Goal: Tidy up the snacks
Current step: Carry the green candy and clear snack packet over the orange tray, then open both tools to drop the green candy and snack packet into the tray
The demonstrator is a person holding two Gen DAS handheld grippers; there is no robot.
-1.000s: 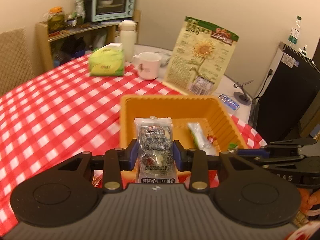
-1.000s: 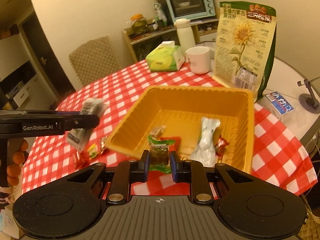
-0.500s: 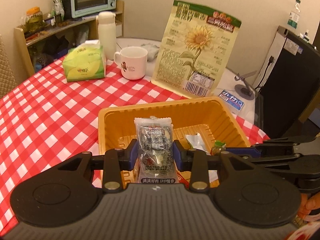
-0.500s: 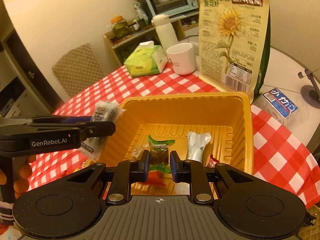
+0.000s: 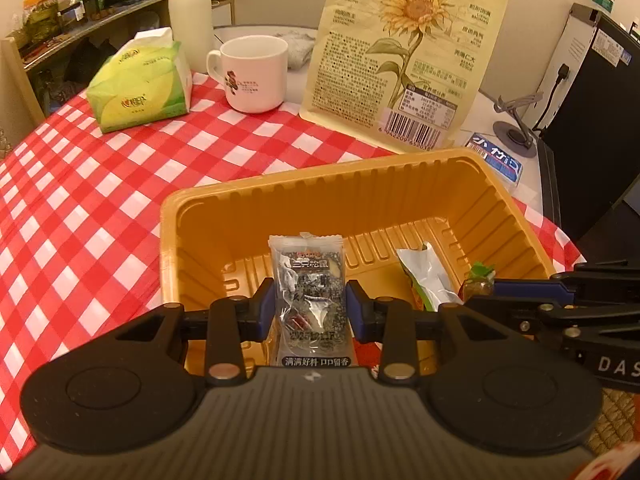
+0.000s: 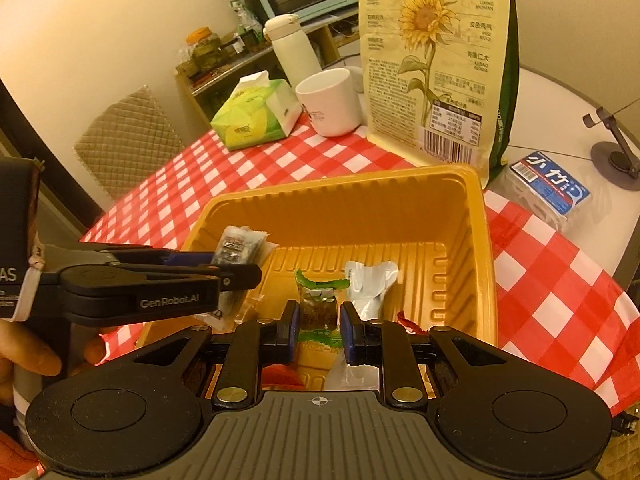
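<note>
An orange plastic tray (image 5: 372,184) (image 6: 472,216) sits on the red-checked tablecloth. My left gripper (image 5: 310,308) is shut on a clear grey snack packet (image 5: 308,280), held over the tray's near side; it also shows in the right wrist view (image 6: 236,246). My right gripper (image 6: 319,322) is shut on a small green-topped snack packet (image 6: 318,304), also over the tray; it shows at the right in the left wrist view (image 5: 478,280). A silver packet (image 6: 370,284) (image 5: 428,276) and a red wrapper (image 6: 412,324) lie in the tray.
A tall sunflower-seed bag (image 5: 408,48) stands behind the tray. A white mug (image 5: 256,74), green tissue pack (image 5: 140,88) and white flask (image 5: 188,12) stand farther back. A blue box (image 6: 552,190) and a small stand (image 6: 616,152) are at the right.
Both grippers have moved forward with their packets, from in front of the tray to over its inside. The tray now fills more of both views.
</note>
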